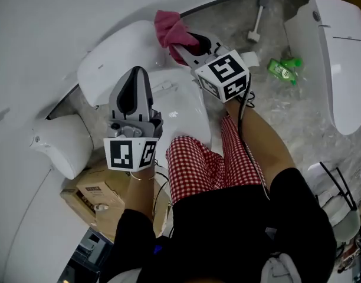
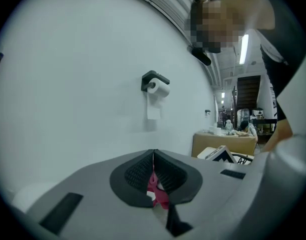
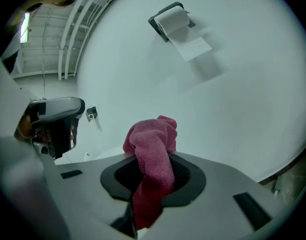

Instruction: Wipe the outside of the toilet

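The white toilet (image 1: 178, 112) stands below me against the curved white wall, its tank (image 1: 110, 63) at the back. My right gripper (image 1: 184, 47) is above the toilet's back right, shut on a pink cloth (image 1: 170, 28) that bunches out past the tips; in the right gripper view the pink cloth (image 3: 152, 154) fills the jaws of my right gripper (image 3: 153, 176). My left gripper (image 1: 137, 76) hovers over the toilet's left side with its jaws together. In the left gripper view my left gripper (image 2: 153, 160) shows only a pink sliver low in the slot.
A second white toilet (image 1: 340, 58) stands at the right, with a green spray bottle (image 1: 285, 69) and a white-handled tool (image 1: 256, 22) on the grey floor between. A cardboard box (image 1: 98, 196) and a white fixture (image 1: 62, 143) lie at the left. A paper-roll holder (image 2: 155, 84) hangs on the wall.
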`<action>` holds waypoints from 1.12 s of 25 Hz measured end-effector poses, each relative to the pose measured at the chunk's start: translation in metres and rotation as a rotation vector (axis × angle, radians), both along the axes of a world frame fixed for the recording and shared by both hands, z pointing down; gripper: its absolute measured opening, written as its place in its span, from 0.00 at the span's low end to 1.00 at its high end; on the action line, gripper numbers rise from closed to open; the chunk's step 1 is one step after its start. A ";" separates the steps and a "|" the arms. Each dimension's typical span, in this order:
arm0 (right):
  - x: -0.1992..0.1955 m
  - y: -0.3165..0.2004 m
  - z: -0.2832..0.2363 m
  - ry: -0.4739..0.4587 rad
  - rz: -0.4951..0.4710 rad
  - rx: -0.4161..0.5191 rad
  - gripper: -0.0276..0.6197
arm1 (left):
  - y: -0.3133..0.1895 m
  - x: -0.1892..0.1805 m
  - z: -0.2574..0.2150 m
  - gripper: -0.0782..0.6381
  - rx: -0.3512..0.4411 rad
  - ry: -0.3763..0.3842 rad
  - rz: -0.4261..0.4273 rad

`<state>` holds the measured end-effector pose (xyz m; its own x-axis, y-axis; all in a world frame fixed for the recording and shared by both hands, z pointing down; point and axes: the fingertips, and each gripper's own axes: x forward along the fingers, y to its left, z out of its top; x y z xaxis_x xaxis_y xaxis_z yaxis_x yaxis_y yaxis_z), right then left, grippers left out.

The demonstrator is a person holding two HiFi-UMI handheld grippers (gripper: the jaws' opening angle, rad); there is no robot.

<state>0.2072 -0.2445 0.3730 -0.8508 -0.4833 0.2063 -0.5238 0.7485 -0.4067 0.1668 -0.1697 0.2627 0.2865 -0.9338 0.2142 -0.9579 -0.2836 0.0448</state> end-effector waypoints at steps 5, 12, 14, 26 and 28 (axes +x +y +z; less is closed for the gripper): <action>-0.024 -0.004 0.031 0.042 -0.040 0.009 0.20 | -0.009 0.002 0.030 0.12 -0.013 0.021 0.022; -0.049 0.001 0.053 0.082 -0.094 0.043 0.20 | -0.015 -0.005 0.040 0.12 -0.020 0.104 0.011; -0.049 -0.002 0.054 0.063 -0.079 0.026 0.20 | -0.013 -0.010 0.042 0.12 -0.025 0.128 0.002; -0.053 -0.023 0.074 0.071 -0.051 0.014 0.19 | -0.005 -0.018 0.060 0.12 -0.064 0.120 -0.002; -0.050 -0.027 0.081 0.069 -0.037 0.005 0.19 | -0.005 -0.017 0.062 0.12 -0.064 0.133 -0.003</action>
